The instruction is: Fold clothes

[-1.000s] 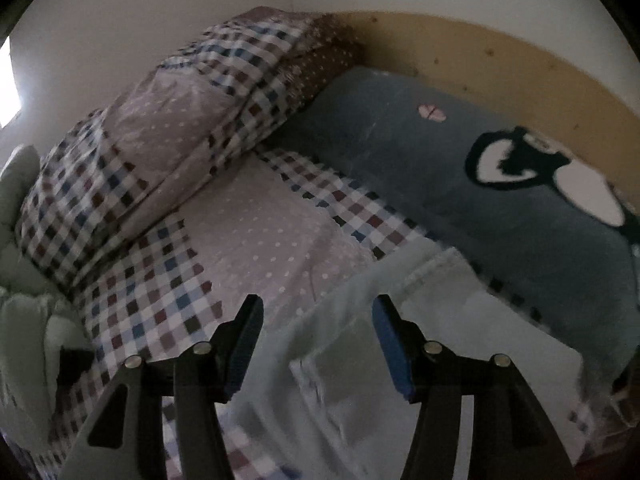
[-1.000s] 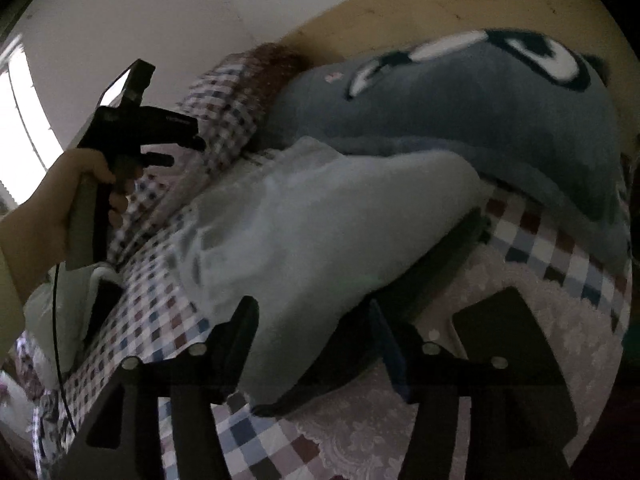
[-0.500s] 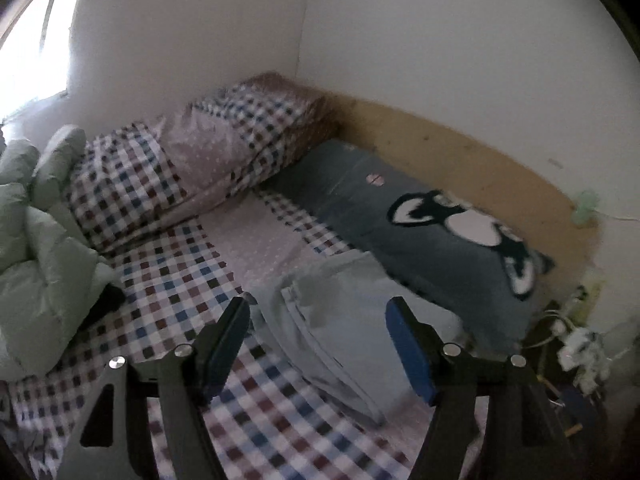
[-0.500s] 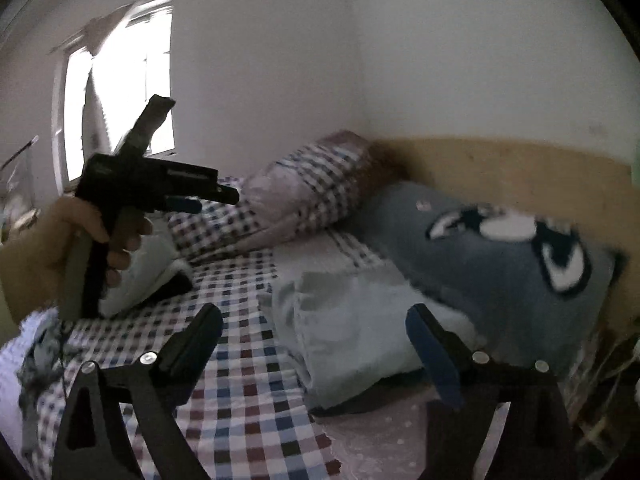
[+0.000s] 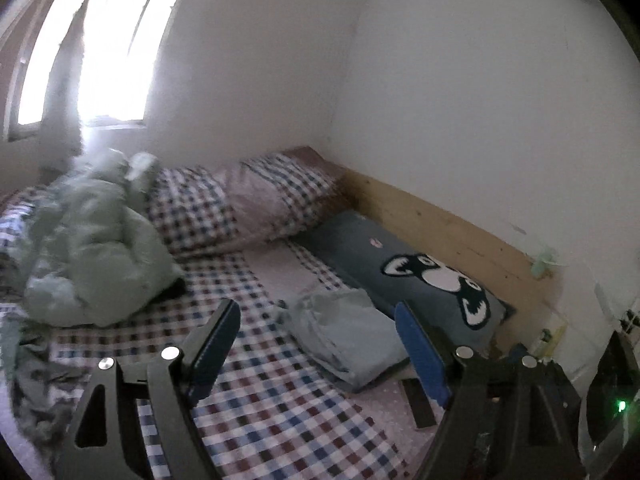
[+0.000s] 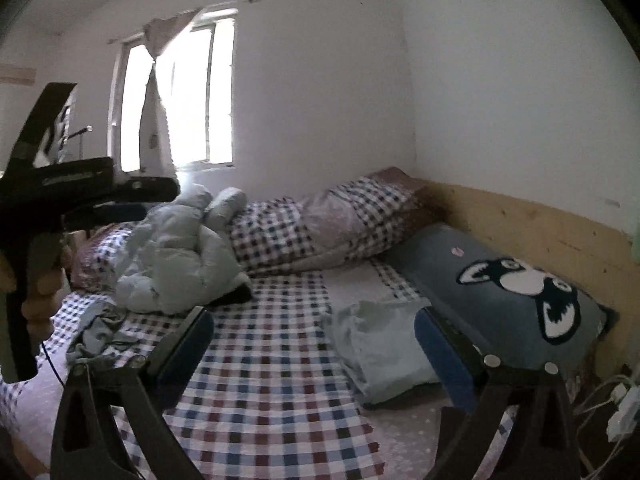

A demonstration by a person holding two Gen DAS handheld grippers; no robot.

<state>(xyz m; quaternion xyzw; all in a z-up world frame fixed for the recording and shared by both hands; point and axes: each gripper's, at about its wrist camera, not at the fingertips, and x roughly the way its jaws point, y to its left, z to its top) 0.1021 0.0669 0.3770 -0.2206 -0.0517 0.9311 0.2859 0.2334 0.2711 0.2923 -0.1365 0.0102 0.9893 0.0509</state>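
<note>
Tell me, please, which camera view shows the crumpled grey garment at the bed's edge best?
The right wrist view: the crumpled grey garment lies sharp and unobstructed. In the left wrist view it sits blurred at the frame's edge.

Daylight pours from the window [image 5: 108, 52], blown out to white glare in both views (its frame half dissolved). The bed [image 5: 280, 408] beyond each tool lies dim and bluish, softly blurred. Fisheye bending curves the walls; black vignette rims the corners.
</note>
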